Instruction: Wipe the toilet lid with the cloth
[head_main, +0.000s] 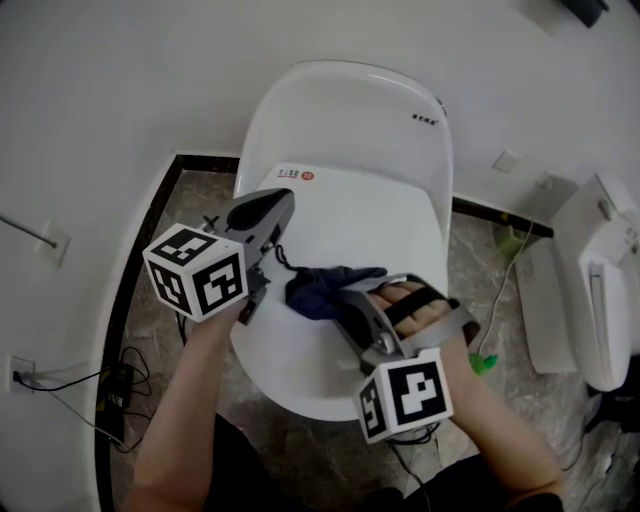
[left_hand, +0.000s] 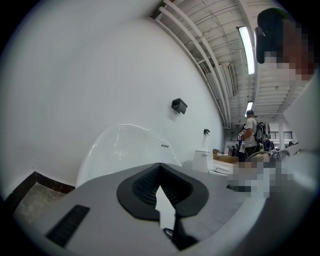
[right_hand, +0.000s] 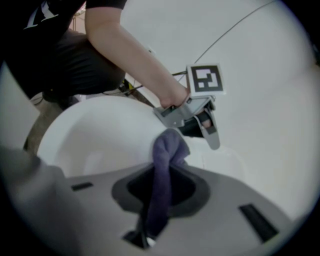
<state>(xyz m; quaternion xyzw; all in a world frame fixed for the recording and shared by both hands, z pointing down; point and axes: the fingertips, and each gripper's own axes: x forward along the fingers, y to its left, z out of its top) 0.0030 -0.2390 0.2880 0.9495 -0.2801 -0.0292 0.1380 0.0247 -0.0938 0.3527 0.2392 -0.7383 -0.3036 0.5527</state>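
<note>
White wall was seen behind the toilet lid (head_main: 380, 220). Only in the right gripper view was the cloth (right_hand: 166, 160) seen pinched by the right gripper (head_main: 347, 296), over the lid. The left gripper (head_main: 281, 206) was closed on nothing.

Your head camera looks steeply down from close above onto the toilet lid (head_main: 350, 215), with the left gripper (head_main: 280, 205) and right gripper (head_main: 350, 297) just beneath it. The left gripper view sits low and faces along its jaws away from you, over the toilet's rear (left_hand: 125, 145) to the white wall (left_hand: 100, 75). The right gripper view faces back across the lid toward you. It shares the left gripper and the cloth (head_main: 320, 290) with your head view.
</note>
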